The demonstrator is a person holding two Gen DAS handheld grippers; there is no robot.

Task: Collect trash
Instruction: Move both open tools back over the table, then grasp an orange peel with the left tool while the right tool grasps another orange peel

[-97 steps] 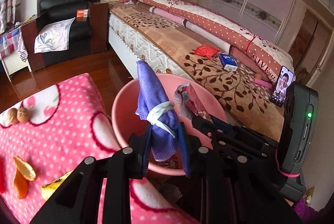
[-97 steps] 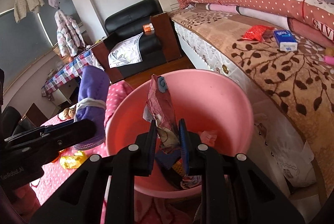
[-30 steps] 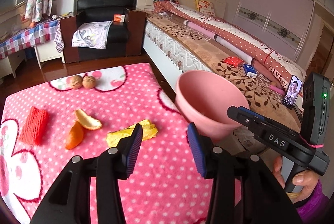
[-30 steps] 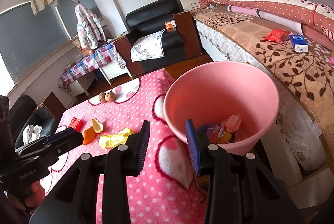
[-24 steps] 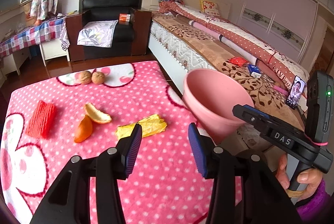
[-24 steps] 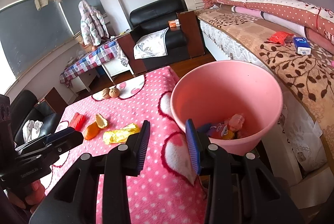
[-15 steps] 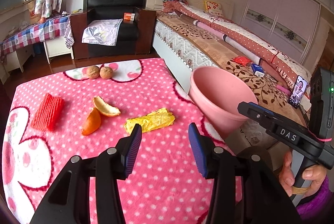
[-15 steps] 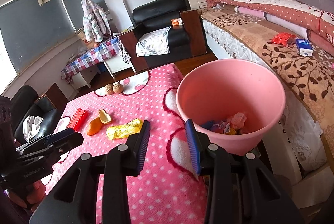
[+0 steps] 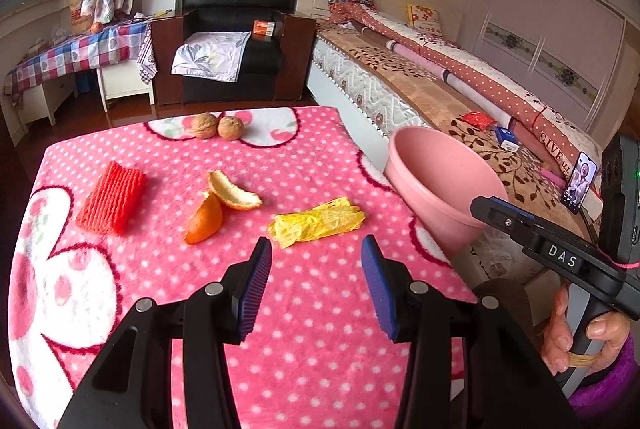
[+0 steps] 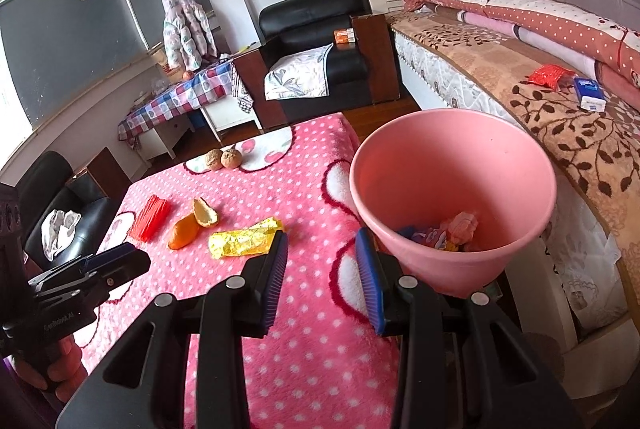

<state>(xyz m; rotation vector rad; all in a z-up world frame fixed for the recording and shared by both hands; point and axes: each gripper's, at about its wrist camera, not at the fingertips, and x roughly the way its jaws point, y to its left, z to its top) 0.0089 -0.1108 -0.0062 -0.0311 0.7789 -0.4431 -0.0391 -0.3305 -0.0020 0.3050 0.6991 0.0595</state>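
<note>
While both claws hover above the counter [image 9: 320,349], the left claw [image 9: 316,285] is spread wide and holds nothing | right claw [image 10: 322,279] also spread, holding nothing | yellow wrapper [image 9: 316,223], orange peels [image 9: 218,203], red net [image 9: 112,197] lie on the counter | pink bin [image 10: 452,201] stands beside its edge, trash inside.
</note>
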